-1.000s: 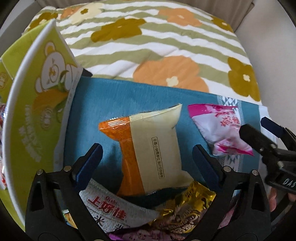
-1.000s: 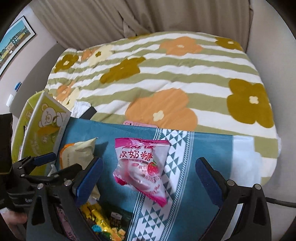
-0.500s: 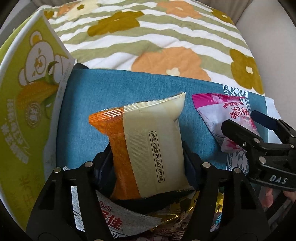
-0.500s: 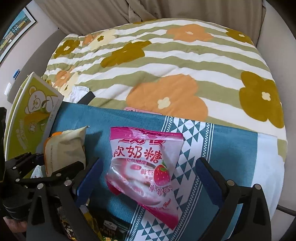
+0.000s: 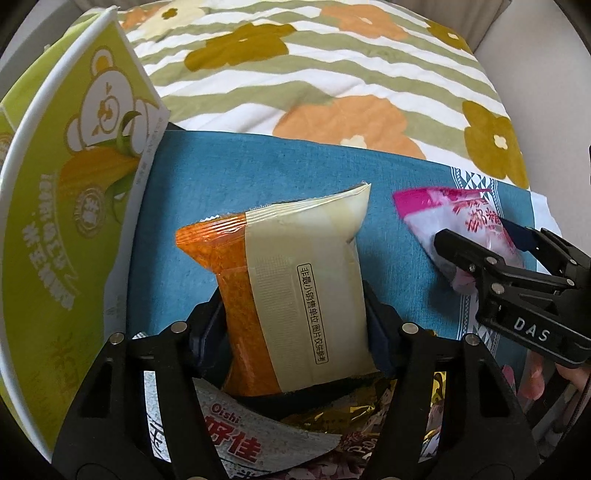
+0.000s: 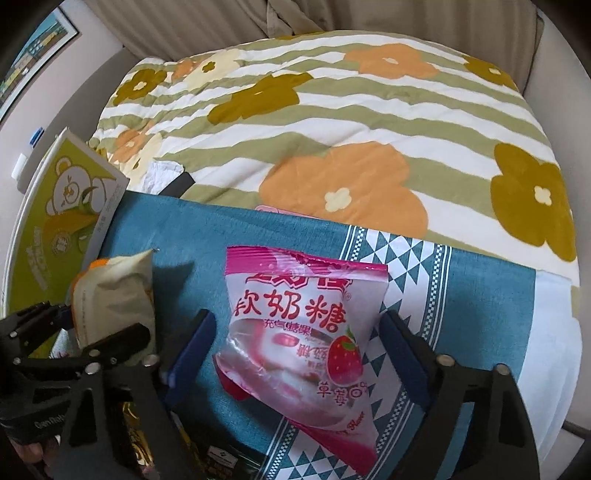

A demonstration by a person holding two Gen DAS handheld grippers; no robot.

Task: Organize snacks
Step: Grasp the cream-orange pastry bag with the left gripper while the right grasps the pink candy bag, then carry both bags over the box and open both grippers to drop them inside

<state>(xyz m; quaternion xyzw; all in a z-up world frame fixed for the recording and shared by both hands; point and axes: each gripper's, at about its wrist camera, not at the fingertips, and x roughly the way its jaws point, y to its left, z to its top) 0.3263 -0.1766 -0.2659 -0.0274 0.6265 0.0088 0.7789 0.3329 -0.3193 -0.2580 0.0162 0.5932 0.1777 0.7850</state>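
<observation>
Orange-and-cream snack packet [image 5: 295,295] long axis near-far, pinched by left gripper [image 5: 295,325]; right gripper [image 6: 295,354] closing around pink strawberry candy bag [image 6: 299,332], left pad apart.

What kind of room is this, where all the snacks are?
Probably a bedroom: a flowered quilt covers what looks like a bed, with curtains behind it and a framed picture on the wall. The snacks lie on a blue cloth.

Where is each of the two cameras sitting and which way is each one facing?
Left wrist: on the left tongs, looking steeply down at the orange-and-cream packet they clamp; the right tongs show.
Right wrist: on the right tongs, looking down at the pink candy bag between jaws that have just been closing.
Shared: both packets, blue cloth, green box.
</observation>
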